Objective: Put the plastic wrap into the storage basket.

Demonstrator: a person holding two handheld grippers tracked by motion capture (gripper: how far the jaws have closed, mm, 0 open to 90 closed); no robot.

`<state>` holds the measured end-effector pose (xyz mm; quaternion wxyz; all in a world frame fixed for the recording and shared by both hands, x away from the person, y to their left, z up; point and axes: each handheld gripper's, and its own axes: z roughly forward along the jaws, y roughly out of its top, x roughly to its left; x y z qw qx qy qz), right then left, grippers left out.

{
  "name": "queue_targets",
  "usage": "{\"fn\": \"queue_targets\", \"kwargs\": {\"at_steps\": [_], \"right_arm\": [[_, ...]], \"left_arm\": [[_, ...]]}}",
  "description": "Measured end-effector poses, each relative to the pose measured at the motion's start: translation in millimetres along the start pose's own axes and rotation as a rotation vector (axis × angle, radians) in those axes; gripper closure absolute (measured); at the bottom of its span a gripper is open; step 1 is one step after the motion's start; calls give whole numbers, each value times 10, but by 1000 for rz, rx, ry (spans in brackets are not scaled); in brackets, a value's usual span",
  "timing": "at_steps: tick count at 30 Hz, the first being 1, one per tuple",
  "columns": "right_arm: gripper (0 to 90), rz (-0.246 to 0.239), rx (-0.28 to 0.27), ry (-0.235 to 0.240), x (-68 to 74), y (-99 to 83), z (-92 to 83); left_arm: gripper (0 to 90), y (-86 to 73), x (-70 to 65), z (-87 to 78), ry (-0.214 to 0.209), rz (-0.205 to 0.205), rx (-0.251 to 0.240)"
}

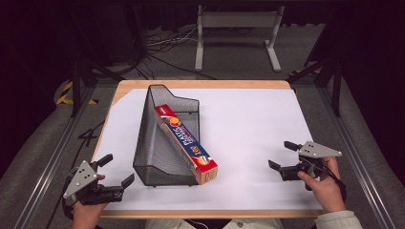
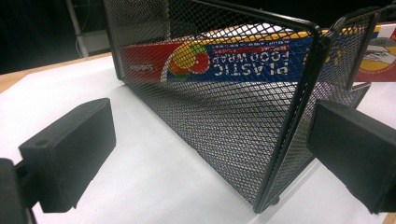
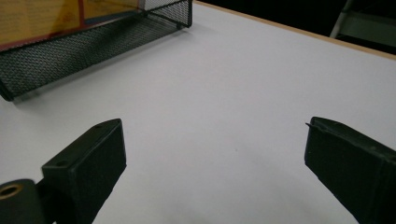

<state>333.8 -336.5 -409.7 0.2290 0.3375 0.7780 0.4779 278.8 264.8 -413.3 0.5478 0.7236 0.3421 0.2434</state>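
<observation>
A black wire-mesh file holder [image 1: 162,138] lies on the white table sheet [image 1: 248,129], left of centre. A long box of plastic food wrap [image 1: 186,143], red, blue and orange, leans inside it with its near end sticking out at the front. The left gripper view looks through the mesh [image 2: 224,121] at the box's label [image 2: 243,63]. My left gripper [image 1: 117,171] is open at the table's front left corner, just left of the holder. My right gripper [image 1: 282,155] is open at the front right, over bare sheet, with nothing between its jaws.
The wooden table edge [image 1: 200,84] shows at the back. A white metal stand [image 1: 236,33] and cables lie on the floor beyond. In the right gripper view the holder's low mesh wall [image 3: 88,46] is at the top left, with bare sheet [image 3: 233,107] ahead.
</observation>
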Motion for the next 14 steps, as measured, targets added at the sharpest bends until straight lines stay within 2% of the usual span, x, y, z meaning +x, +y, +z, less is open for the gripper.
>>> {"fn": "queue_targets", "kwargs": {"at_steps": [3,7,14], "right_arm": [[60,12,11,-21,-4,-111,18],[59,38,25,-27,8,-226,47],[55,54,15,-23,-3,-257,40]], "left_arm": [[23,1,4,5,1,3,3],[23,0,4,8,-4,-2,4],[23,-3,12,7,-6,-10,3]]}}
